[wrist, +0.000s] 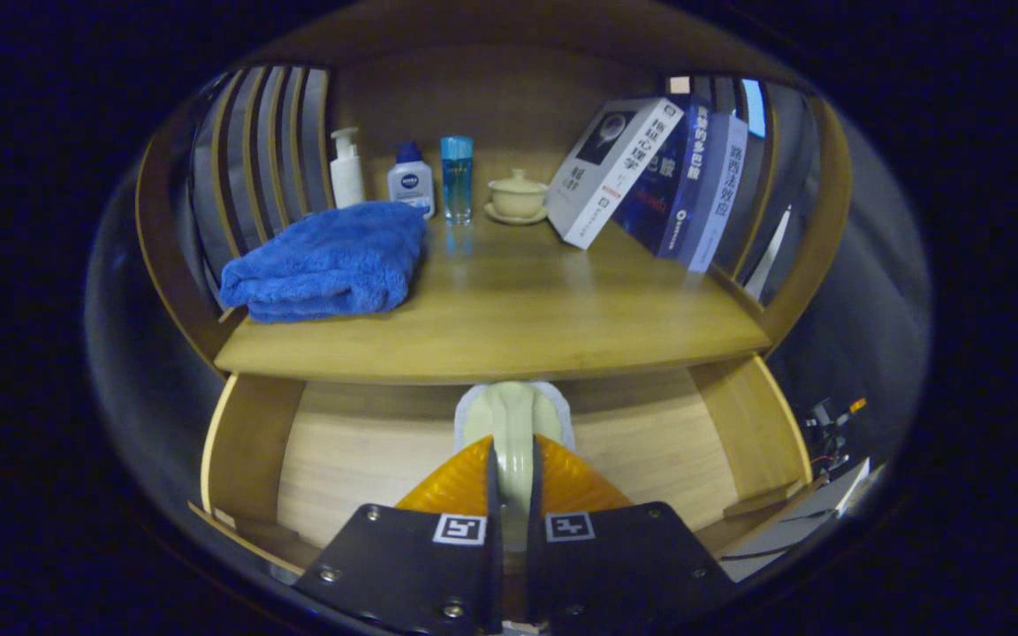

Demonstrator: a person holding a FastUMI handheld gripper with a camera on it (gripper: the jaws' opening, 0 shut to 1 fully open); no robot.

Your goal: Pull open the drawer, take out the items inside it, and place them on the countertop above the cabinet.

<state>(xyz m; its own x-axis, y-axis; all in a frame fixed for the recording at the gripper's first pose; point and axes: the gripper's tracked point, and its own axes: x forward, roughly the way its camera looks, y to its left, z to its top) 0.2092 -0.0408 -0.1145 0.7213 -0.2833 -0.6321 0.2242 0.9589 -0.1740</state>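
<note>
My hand-held gripper (513, 481) is clamped on a pale green item (514, 424), both orange fingers (456, 484) pressing its sides, above the open drawer (359, 459). Beyond it the worktop (518, 318) carries a folded blue towel (328, 261) at the left, bottles (410, 179) and a lidded cup (517, 194) at the far side, leaning books (650, 172) at the right

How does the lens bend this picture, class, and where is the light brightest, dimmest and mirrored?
In the gripper view, fisheye distortion bows the countertop edge and cabinet sides; light is brightest on the countertop, dim toward the back wall; the blue bottle mirrors faintly on the wood; the gripper, shut on a pale green item over the open drawer, looms large but sharp.
</note>
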